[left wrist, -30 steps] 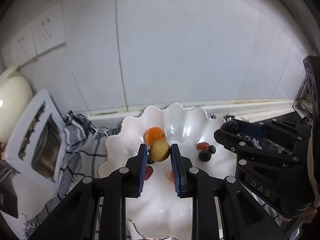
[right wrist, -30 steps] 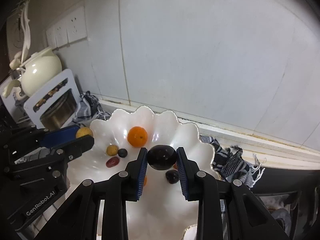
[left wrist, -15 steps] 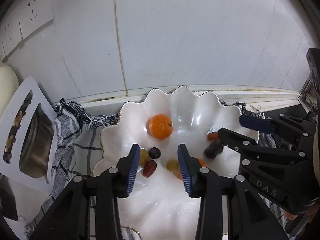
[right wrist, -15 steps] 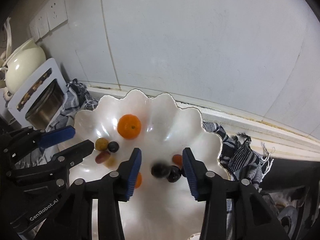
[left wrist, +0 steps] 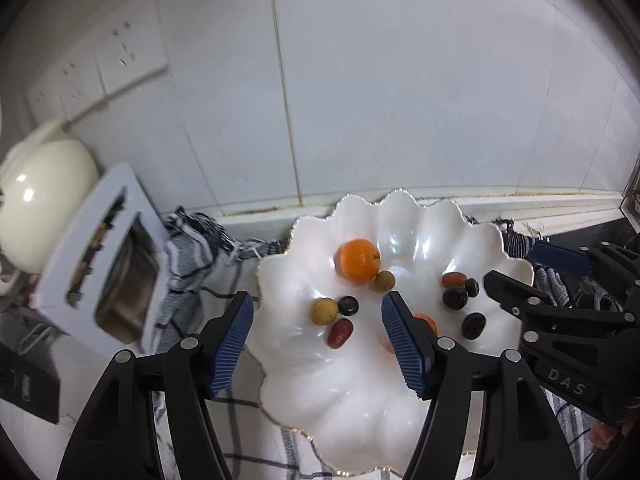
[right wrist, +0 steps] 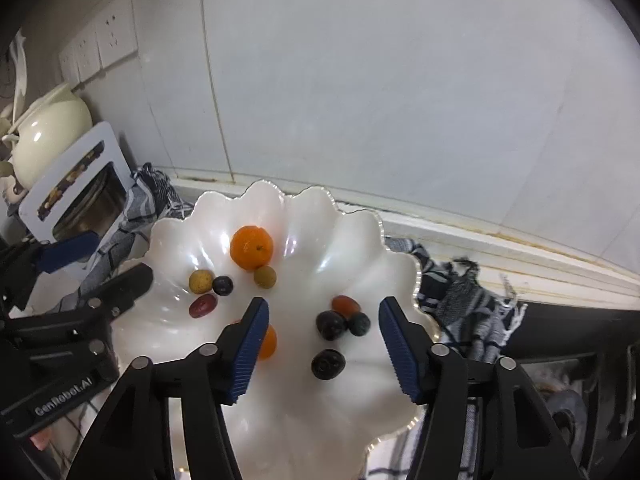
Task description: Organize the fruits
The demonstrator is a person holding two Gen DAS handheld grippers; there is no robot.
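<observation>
A white scalloped bowl (left wrist: pixel 360 420) (right wrist: pixel 312 420) holds several small fruits. An orange (left wrist: pixel 357 260) (right wrist: pixel 251 248) lies at the back, with a yellowish fruit (left wrist: pixel 383 281) (right wrist: pixel 265 277) touching it. Another yellow fruit (left wrist: pixel 324 311) (right wrist: pixel 200 281), a dark grape (left wrist: pixel 348 305) and a red fruit (left wrist: pixel 340 333) lie at the left. Dark plums (left wrist: pixel 474 325) (right wrist: pixel 328 364) lie at the right. My left gripper (left wrist: pixel 318 344) is open and empty above the bowl. My right gripper (right wrist: pixel 322 352) is open and empty above the plums.
A checked cloth (left wrist: pixel 200 248) lies under the bowl. A white toaster (left wrist: pixel 100 256) and a cream teapot (left wrist: pixel 40 196) stand at the left. The tiled wall (left wrist: pixel 360 80) with sockets is behind. A dark stove edge (right wrist: pixel 560 340) is at the right.
Both grippers opened wide. The yellowish fruit left my left gripper and the dark plum left my right gripper; both now lie in the bowl. Both grippers pulled back and up.
</observation>
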